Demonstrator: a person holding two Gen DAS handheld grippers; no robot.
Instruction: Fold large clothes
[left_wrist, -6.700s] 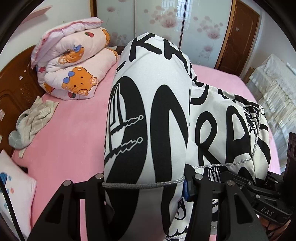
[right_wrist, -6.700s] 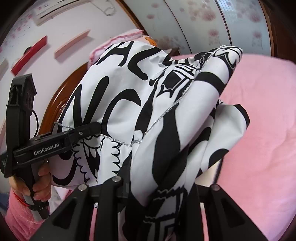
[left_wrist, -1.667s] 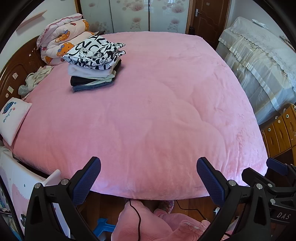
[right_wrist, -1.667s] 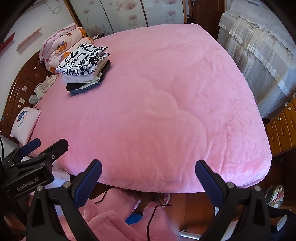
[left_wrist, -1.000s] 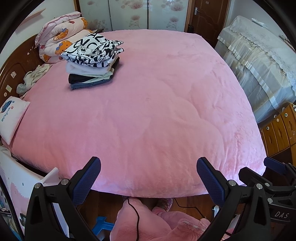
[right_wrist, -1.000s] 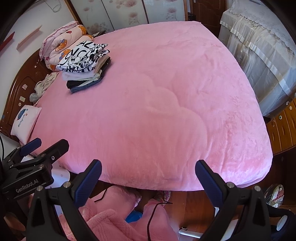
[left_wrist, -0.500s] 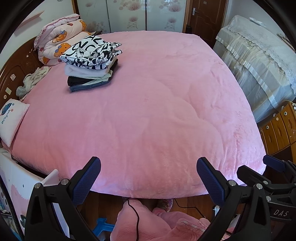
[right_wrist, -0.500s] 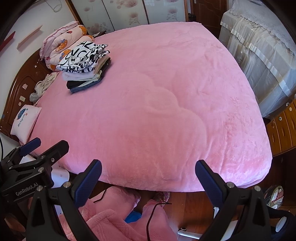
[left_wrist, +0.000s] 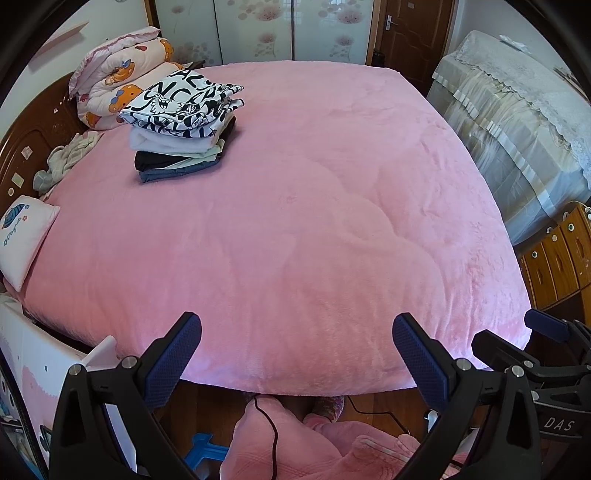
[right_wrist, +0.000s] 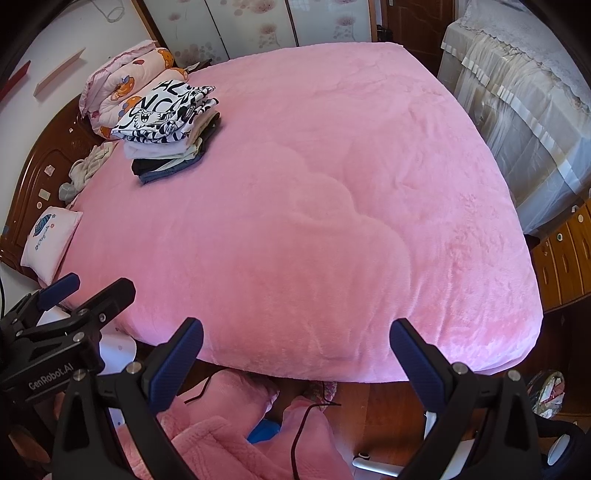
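Two grippers, both spread wide with nothing between the fingers. Left gripper (left_wrist: 297, 345) hangs off the foot edge of the bed, blue pads clear of the pink blanket (left_wrist: 295, 221), touching nothing. Right gripper (right_wrist: 295, 349) likewise released and empty, held beside the left one at the same foot edge; each shows at the margin of the other's view. Folded black-and-white printed garment (left_wrist: 183, 101) lies on top of a stack of folded clothes (left_wrist: 177, 155) at the far left of the bed, near the headboard, well apart from both grippers. Stack layers below it: white, pale green, black, blue denim at the bottom. Just behind the stack, a rolled quilt with bear print (left_wrist: 118, 81). Left of the stack, a crumpled pale cloth (left_wrist: 64, 158) by the wooden headboard (left_wrist: 26, 140), and a small pink pillow (left_wrist: 22, 236) at the bed's left edge. Wide bare stretch of blanket lies between grippers and stack. Right of the bed, furniture under a lace-trimmed cover (left_wrist: 517, 110); wooden drawers (left_wrist: 557, 258) beside it. Pink fleece clothing (left_wrist: 314, 443) and a dark cord below the grippers.
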